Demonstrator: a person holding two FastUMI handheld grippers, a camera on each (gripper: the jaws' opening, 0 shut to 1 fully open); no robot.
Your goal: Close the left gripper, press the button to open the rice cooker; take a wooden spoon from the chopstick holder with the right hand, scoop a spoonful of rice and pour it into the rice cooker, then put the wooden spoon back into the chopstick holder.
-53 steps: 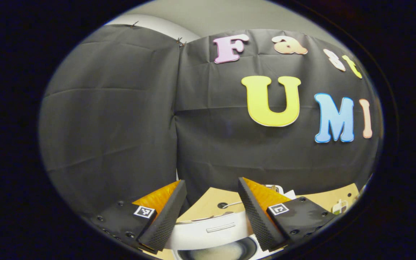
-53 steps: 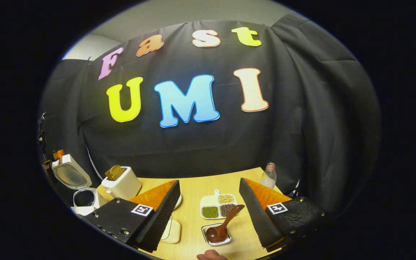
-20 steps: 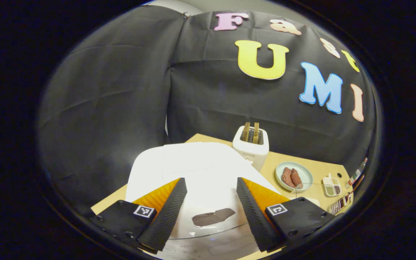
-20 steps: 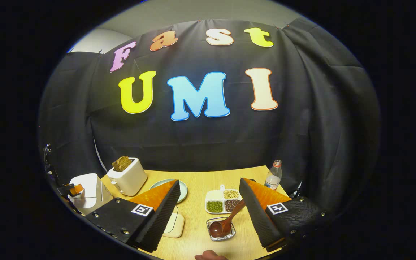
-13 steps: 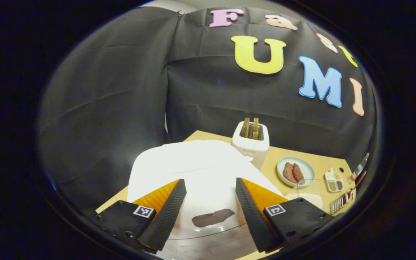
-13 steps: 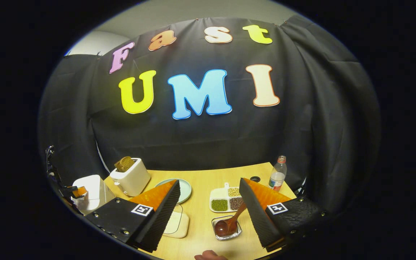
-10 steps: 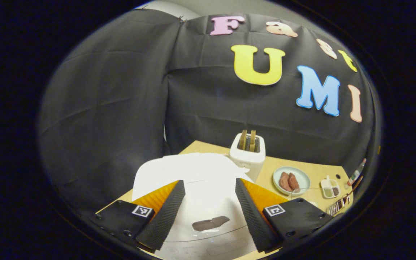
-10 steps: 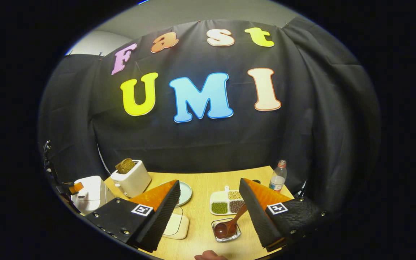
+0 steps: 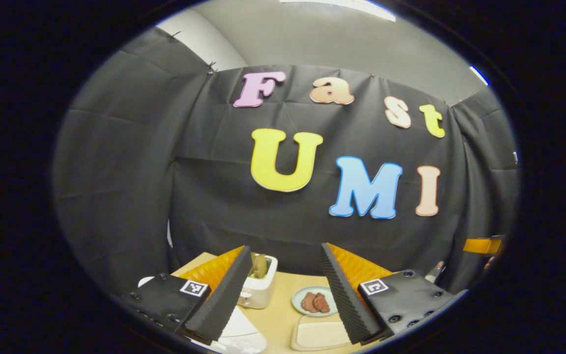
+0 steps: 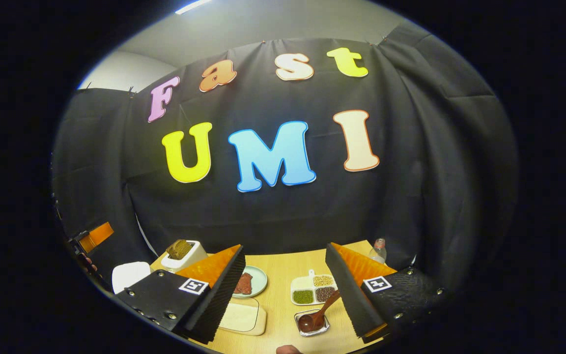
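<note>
Left tool [image 9: 281,290]: fingers spread wide, nothing between them, held above the surface and tipped up toward the cloth wall.
Right tool [image 10: 285,290]: fingers spread wide, nothing pinched, held above the near edge of the surface.
Hand [image 10: 288,349]: a small part shows at the very bottom of the right gripper view, just before the near edge.
Wooden spoon [image 10: 315,317]: dark bowl down in the chopstick holder [image 10: 312,328], a small clear tray near the front edge; handle leans up and to the right toward the right tool's right finger.
Board [image 10: 241,317]: pale, rounded, lying flat to the left of the holder; in the left gripper view it lies between that tool's fingers.
Divided dish [image 10: 313,290]: white, just behind the holder, with green, tan and dark grains in separate compartments.
Plate [image 10: 252,281]: pale green, behind the board, carrying brownish-red pieces.
Rice cooker [image 10: 130,275]: white, lid down, at the far left of the surface, partly behind the right tool's left finger.
Toaster [image 10: 183,254]: white, behind the plate, with bread standing in its slot.
Bottle [image 10: 377,250]: clear, at the far right back corner.
Surface [image 10: 283,268]: light wood, ending at the cloth wall.
</note>
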